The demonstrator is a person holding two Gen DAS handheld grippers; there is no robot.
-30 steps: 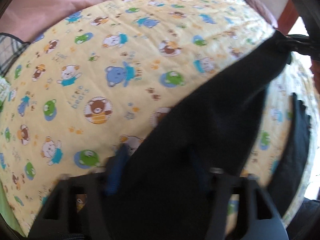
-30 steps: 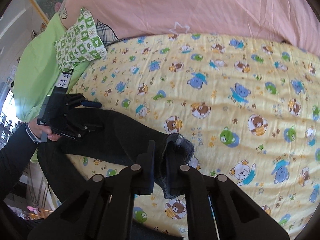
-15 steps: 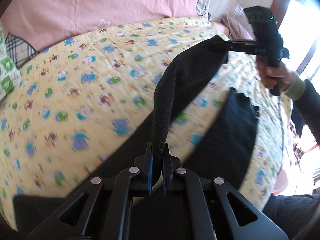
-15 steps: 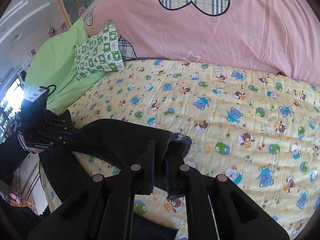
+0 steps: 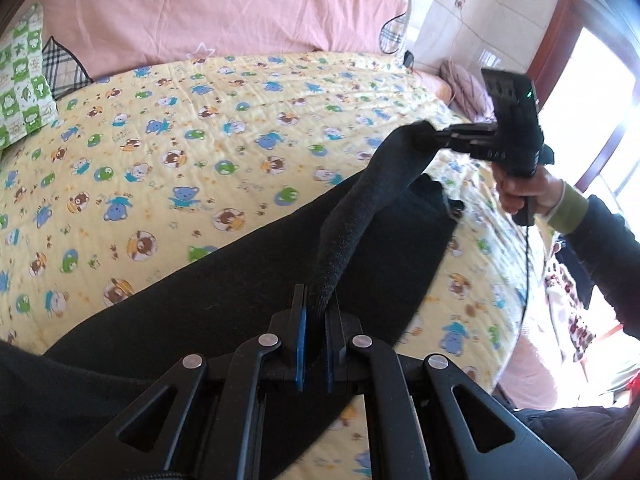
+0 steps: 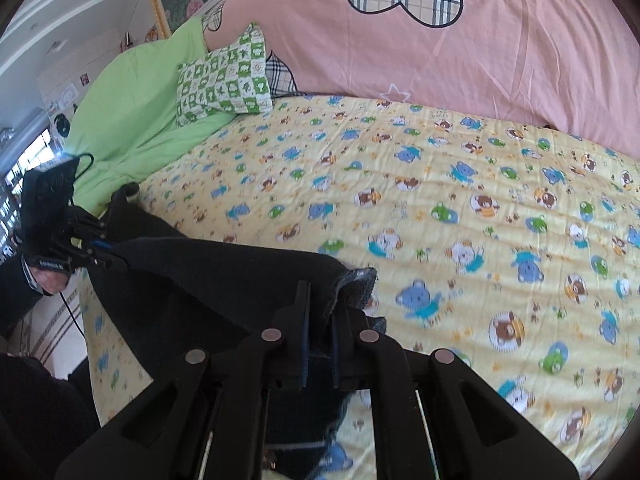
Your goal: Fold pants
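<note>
In the left wrist view, the left gripper (image 5: 316,312) is seen pinching an edge of the black pants (image 5: 248,280), which are stretched above the yellow bedspread (image 5: 200,140) toward the right gripper (image 5: 424,136). In the right wrist view, the right gripper (image 6: 320,312) is clamped on the opposite corner. Uneven tension could pull fabric free, and sagging cloth could crease the fold.

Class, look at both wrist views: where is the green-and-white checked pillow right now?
The checked pillow lies at the head of the bed, upper left in the right wrist view, between the green blanket and the pink quilt, above the yellow bear sheet.
</note>
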